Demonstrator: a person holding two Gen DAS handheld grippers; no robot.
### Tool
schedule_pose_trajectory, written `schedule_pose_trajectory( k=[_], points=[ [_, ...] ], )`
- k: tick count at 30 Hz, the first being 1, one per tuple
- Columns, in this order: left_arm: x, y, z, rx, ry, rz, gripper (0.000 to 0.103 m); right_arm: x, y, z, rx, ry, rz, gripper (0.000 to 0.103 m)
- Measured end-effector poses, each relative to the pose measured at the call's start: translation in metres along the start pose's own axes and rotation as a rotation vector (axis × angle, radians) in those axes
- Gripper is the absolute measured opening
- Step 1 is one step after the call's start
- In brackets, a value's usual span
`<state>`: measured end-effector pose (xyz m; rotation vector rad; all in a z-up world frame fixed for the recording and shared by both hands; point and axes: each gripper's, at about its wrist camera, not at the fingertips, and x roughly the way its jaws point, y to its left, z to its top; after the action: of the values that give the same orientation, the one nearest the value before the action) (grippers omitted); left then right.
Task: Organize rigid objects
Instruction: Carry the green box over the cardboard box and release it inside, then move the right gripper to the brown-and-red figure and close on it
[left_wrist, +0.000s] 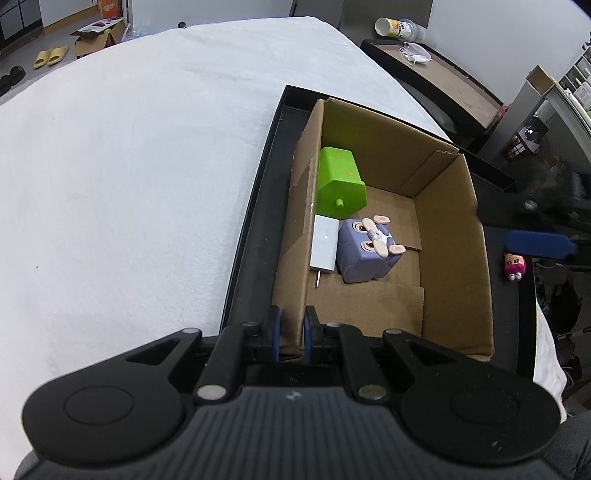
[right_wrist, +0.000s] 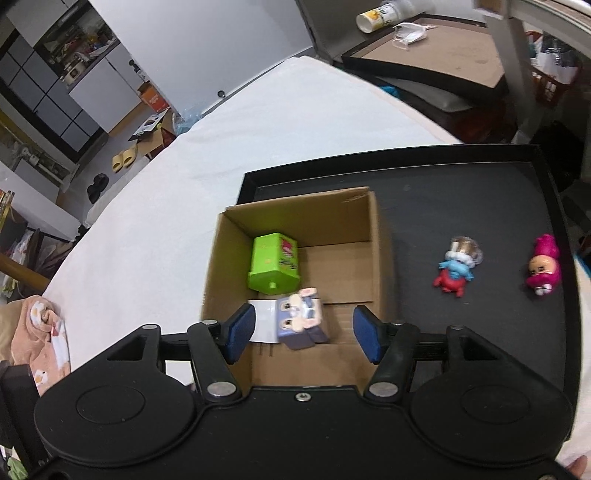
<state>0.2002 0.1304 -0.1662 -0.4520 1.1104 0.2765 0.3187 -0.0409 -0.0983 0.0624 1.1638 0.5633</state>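
Left gripper (left_wrist: 292, 332) clamped on the near-left wall of the cardboard box (left_wrist: 448, 236). Inside: green block (left_wrist: 340, 181), white charger (left_wrist: 325, 245), purple cube toy (left_wrist: 365, 251). Right gripper (right_wrist: 303, 330) spread wide above. Right, on black tray (right_wrist: 480, 192): red-blue figure (right_wrist: 456, 271), pink figure (right_wrist: 543, 266).

Cardboard box (right_wrist: 376, 236): matt brown corrugated paperboard, w/ raw edges showing. Green toy block (left_wrist: 338, 177) & purple cube figure (left_wrist: 364, 254): smooth plastic, catching a slight sheen. Tray (right_wrist: 480, 206): black, matt, looking faintly dusty. Worktop cover (left_wrist: 147, 147): white cloth, fine nubby texture. Gripper pads (right_wrist: 242, 332): blue, matt, rubbery-looking.
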Motion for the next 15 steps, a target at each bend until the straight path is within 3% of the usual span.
schedule_pose_trajectory(
  k=[15],
  points=[
    [0.0,-0.003,-0.001,-0.009,-0.003,0.021,0.011,-0.019,-0.061,-0.012,0.07,0.002,-0.039,0.06]
  ],
)
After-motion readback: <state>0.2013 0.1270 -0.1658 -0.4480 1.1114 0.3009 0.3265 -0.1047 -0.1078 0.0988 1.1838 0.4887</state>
